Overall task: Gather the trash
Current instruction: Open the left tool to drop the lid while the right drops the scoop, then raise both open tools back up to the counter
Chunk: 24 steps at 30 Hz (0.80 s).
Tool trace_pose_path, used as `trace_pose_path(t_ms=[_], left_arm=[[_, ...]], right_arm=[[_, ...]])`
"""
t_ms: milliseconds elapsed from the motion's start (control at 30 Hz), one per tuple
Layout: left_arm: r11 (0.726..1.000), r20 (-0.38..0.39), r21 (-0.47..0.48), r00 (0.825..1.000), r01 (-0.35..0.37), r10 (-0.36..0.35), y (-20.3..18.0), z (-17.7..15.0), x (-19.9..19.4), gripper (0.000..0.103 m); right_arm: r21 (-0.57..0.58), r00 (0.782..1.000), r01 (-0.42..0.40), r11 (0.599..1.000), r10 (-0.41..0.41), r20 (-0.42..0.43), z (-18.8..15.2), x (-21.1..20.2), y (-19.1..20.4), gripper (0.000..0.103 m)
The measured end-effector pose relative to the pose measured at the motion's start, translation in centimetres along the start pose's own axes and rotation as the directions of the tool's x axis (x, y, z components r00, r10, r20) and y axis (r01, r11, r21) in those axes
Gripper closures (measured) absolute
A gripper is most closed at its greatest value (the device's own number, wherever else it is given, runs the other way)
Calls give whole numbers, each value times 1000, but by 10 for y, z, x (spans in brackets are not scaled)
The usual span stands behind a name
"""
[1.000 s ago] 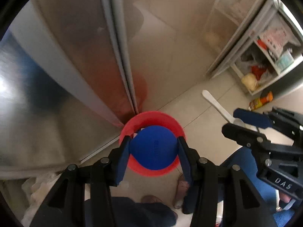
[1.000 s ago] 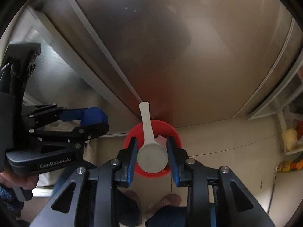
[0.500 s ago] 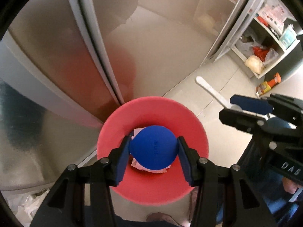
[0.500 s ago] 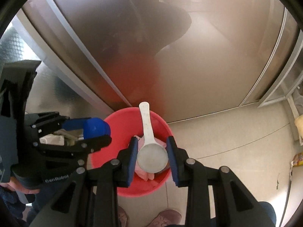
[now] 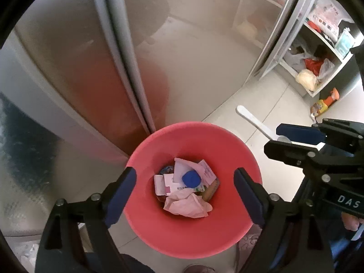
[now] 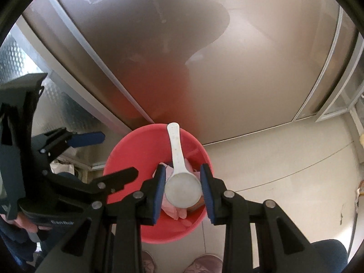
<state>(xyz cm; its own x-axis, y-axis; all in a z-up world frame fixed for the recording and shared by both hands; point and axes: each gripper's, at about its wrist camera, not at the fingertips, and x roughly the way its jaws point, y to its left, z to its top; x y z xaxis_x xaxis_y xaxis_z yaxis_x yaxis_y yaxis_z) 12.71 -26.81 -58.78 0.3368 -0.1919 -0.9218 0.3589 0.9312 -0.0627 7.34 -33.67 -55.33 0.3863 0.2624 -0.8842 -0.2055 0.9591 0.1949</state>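
A red bin (image 5: 159, 238) stands on the floor against a steel door, with crumpled paper (image 5: 188, 204) and wrappers inside. A blue cap (image 5: 191, 178) lies loose on that trash. Just above the bin, my left gripper (image 5: 184, 177) has its jaws opening wide, and nothing is pressed between the pads. My right gripper (image 6: 183, 179) is shut on the bowl of a white plastic scoop (image 6: 176, 145), held over the bin (image 6: 127, 154) with the handle pointing away. The left gripper (image 6: 116, 154) shows at the left of the right wrist view. The right gripper (image 5: 286, 138) and scoop handle (image 5: 252, 119) show at the right of the left wrist view.
Brushed steel fridge doors (image 5: 91, 68) rise right behind the bin. A shelf unit (image 5: 318, 63) with bags stands at the far right, and an orange packet (image 5: 323, 104) lies on the tiled floor beside it. The person's shoes (image 6: 204, 264) are just in front of the bin.
Both grippers came down close over the bin. The left jaws spread apart and the blue cap dropped from them into the bin. The right gripper keeps hold of the scoop.
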Motion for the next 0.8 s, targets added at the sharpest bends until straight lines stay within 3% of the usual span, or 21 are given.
trace_pose_path(t_ms=[200, 433, 633, 667, 767, 800], left_arm=[[998, -3, -48, 999, -48, 48, 13, -8, -2, 16], [990, -44, -97, 994, -103, 100, 31, -30, -3, 0], [976, -45, -176, 991, -130, 124, 48, -46, -11, 0], [975, -44, -180, 991, -130, 124, 50, -48, -13, 0], [972, -36, -182, 989, -146, 141, 54, -53, -18, 0], [971, -36, -191, 989, -145, 140, 56, -54, -21, 0]], right_arm=[[-57, 999, -2, 998, 0, -39, 8, 23, 18, 74], [-139, 994, -47, 989, 33, -102, 8, 51, 35, 74], [-240, 993, -14, 971, -13, -114, 3, 64, 53, 74], [-268, 994, 4, 963, -33, -104, 3, 64, 58, 72], [-292, 995, -10, 956, -19, -97, 3, 62, 67, 47], [-299, 995, 0, 954, -29, -92, 3, 60, 70, 46]])
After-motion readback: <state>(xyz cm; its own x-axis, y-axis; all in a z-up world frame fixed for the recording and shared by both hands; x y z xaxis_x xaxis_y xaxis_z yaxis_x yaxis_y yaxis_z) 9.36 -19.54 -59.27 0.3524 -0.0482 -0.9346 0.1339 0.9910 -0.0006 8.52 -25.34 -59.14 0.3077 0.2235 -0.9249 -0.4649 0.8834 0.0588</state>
